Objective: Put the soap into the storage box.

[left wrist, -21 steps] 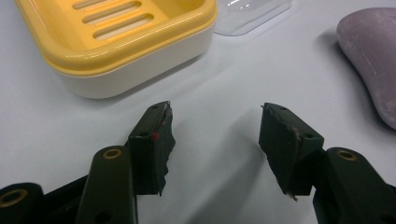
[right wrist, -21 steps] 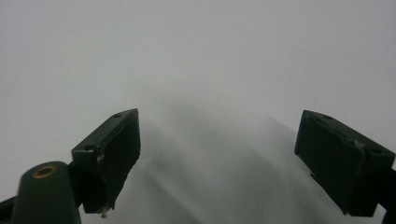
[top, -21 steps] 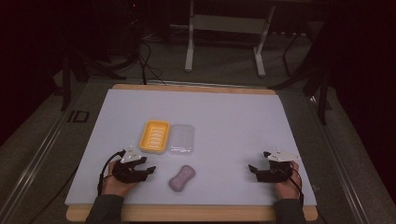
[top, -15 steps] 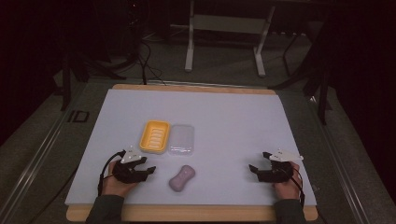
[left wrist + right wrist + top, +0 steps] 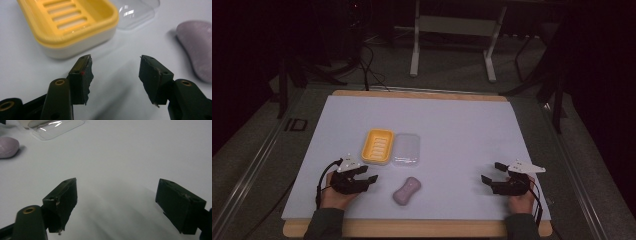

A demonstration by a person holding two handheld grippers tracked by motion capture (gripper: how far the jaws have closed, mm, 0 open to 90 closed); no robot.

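I note white table (image 5: 452, 120) bare at far half. Yellow soap dish (image 5: 378, 146) sits left of centre, slatted bottom up-facing, nothing inside; clear lid (image 5: 406, 149) lies touching its right side. Pink soap bar (image 5: 406, 190) lies near front edge, apart from both. Left gripper (image 5: 368, 175) just beside dish, jaws apart, nothing between. Right gripper (image 5: 493, 172) well apart at right, jaws wide apart, nothing between.

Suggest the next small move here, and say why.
Probably ease the left hand-held gripper right toward the pink soap. Both grippers are open and empty, the soap lies loose nearest it, and the yellow soap dish sits empty beside its clear lid.
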